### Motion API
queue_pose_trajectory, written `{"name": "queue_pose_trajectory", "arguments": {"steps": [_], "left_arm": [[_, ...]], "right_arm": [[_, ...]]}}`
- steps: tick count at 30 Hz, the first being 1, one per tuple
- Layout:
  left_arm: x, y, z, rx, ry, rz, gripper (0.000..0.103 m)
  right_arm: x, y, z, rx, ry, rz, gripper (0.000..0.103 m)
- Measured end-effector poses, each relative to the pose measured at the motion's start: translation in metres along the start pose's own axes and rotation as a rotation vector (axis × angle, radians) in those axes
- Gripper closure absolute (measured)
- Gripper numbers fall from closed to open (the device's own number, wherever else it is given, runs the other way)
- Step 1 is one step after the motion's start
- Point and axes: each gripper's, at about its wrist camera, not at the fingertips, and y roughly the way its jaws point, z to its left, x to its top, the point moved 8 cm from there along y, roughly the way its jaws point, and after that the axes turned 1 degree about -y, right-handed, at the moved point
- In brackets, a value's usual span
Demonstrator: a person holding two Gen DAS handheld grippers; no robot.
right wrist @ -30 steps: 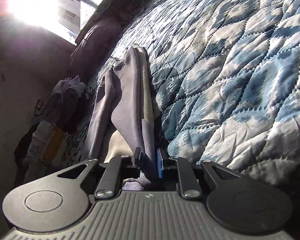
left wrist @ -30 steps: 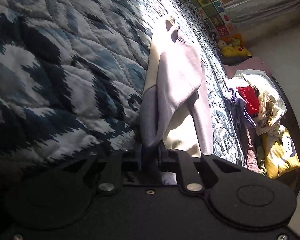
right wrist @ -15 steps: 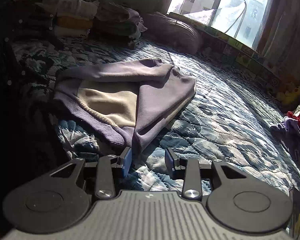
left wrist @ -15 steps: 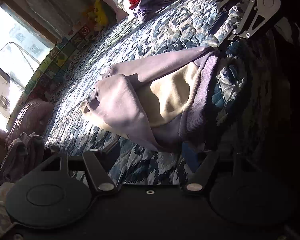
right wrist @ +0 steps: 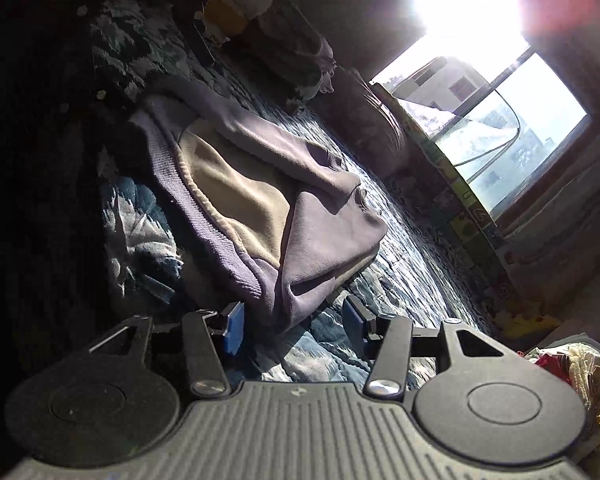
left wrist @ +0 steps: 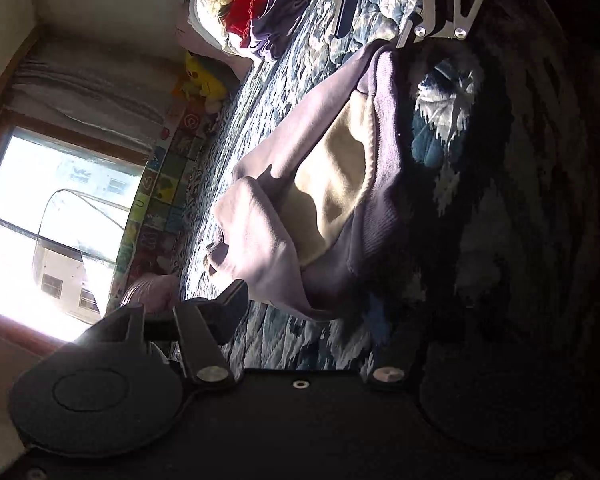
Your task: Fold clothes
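Left wrist view: right side lost in deep shadow, quilt (left wrist: pixel 440 128) pattern barely readable there. Lilac-and-cream sweatshirt (left wrist: pixel 320 200) lying half-folded on quilt, just beyond left gripper (left wrist: pixel 312 320), spread wide, empty. Right gripper (right wrist: pixel 292 324) likewise parted, sweatshirt's near corner between its blue pads (right wrist: pixel 234 326), ungripped. Unfolded clothes pile (left wrist: pixel 252 12) far left; folded stack (right wrist: pixel 260 20) dim, glare washing out window (right wrist: pixel 500 120).

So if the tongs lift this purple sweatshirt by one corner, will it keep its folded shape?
Probably not. The purple sweatshirt lies in soft creased layers with its cream lining showing, so it looks floppy and would likely unfold and hang. Its ribbed hem seems thicker, perhaps a firmer place to grip. On the quilted bedspread it would likely drag and bunch rather than slide.
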Motion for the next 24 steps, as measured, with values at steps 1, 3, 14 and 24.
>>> {"name": "queue_pose_trajectory", "arguments": {"steps": [1, 3, 14, 24], "left_arm": [[-0.001, -0.002, -0.002, 0.018, 0.020, -0.007, 0.045], [-0.002, -0.001, -0.004, 0.042, 0.052, -0.014, 0.045], [0.003, 0.008, 0.008, 0.046, -0.006, 0.039, 0.096], [0.019, -0.058, 0.038, -0.046, -0.147, -0.008, 0.097]], "right_arm": [[-0.001, 0.000, 0.001, -0.010, -0.018, -0.006, 0.051], [-0.002, -0.001, 0.003, -0.031, -0.048, -0.015, 0.050], [0.011, -0.002, -0.010, 0.024, 0.014, -0.027, 0.093], [0.036, -0.075, -0.042, 0.063, 0.115, -0.096, 0.093]]}}
